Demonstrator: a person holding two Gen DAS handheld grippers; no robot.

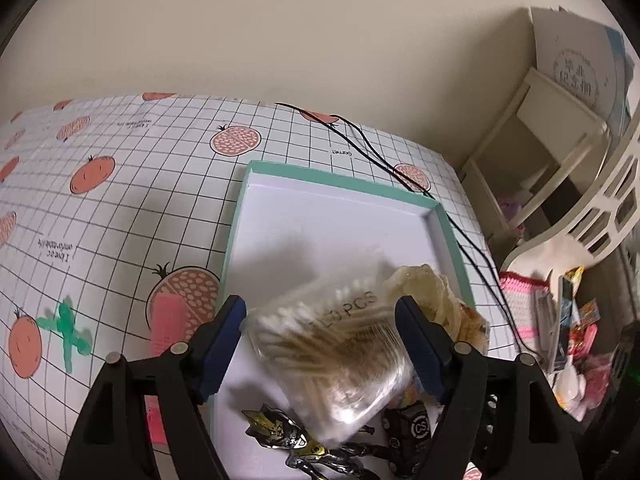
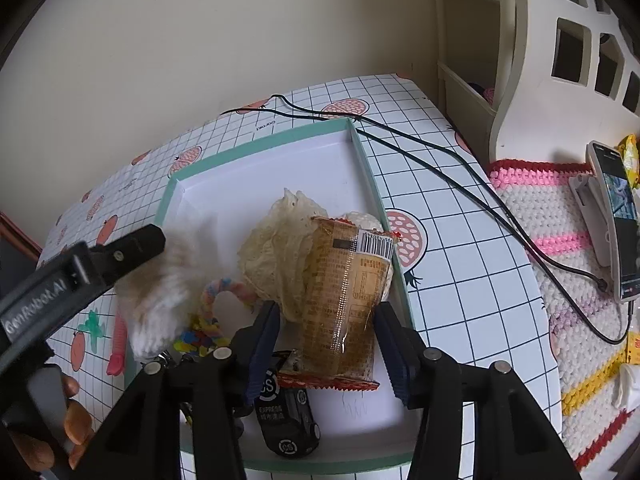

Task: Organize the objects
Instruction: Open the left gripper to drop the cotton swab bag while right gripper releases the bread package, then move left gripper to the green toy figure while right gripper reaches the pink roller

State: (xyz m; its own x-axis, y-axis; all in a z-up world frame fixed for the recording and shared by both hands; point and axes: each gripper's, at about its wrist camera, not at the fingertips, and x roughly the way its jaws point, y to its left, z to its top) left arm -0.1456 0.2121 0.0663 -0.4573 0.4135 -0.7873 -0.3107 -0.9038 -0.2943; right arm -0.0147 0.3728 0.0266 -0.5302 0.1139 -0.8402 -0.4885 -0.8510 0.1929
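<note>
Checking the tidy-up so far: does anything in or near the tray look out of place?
A pink comb-like plastic piece lies on the tablecloth outside the teal-rimmed white tray, while the other items sit inside.

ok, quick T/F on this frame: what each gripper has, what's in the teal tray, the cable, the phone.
1. The left gripper has a clear box of cotton swabs between its fingers. True.
2. The right gripper is over a green bottle. False: an orange snack packet lies between its fingers.
3. A black toy car lies inside the teal tray. True.
4. The tray sits on a bare wooden table. False: it rests on a fruit-print grid tablecloth.
5. A black cable runs past the tray toward the phone. True.
</note>
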